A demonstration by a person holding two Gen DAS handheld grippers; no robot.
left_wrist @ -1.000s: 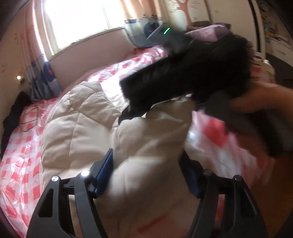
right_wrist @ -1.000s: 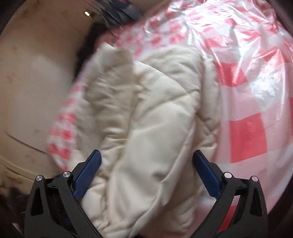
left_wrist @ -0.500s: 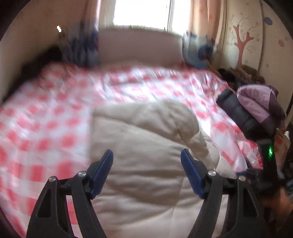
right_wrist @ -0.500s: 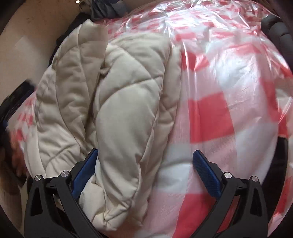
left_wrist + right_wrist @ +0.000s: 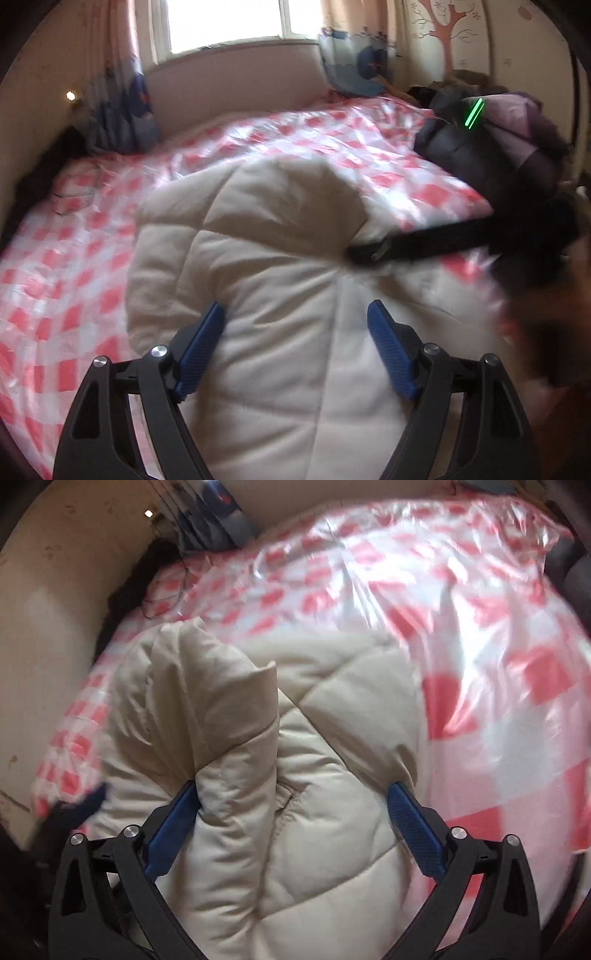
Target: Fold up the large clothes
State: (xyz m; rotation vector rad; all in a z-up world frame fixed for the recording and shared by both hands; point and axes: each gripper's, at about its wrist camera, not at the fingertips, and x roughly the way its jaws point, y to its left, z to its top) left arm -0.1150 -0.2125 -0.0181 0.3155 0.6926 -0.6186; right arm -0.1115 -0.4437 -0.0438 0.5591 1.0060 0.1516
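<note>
1. Cream coat [image 5: 280,266] lies bunched on bed [image 5: 74,280], on checked cover.
2. Left tool [image 5: 295,350] released, jaws just been widening, above coat, nothing gripped.
3. Right tool [image 5: 291,827] released; coat fold between jaws, touching left pad.

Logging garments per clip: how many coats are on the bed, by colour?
Cream coat: 1
Dark coat: 1
Purple coat: 1
Total: 3, the dark and purple ones piled at the bed's far right corner.
</note>
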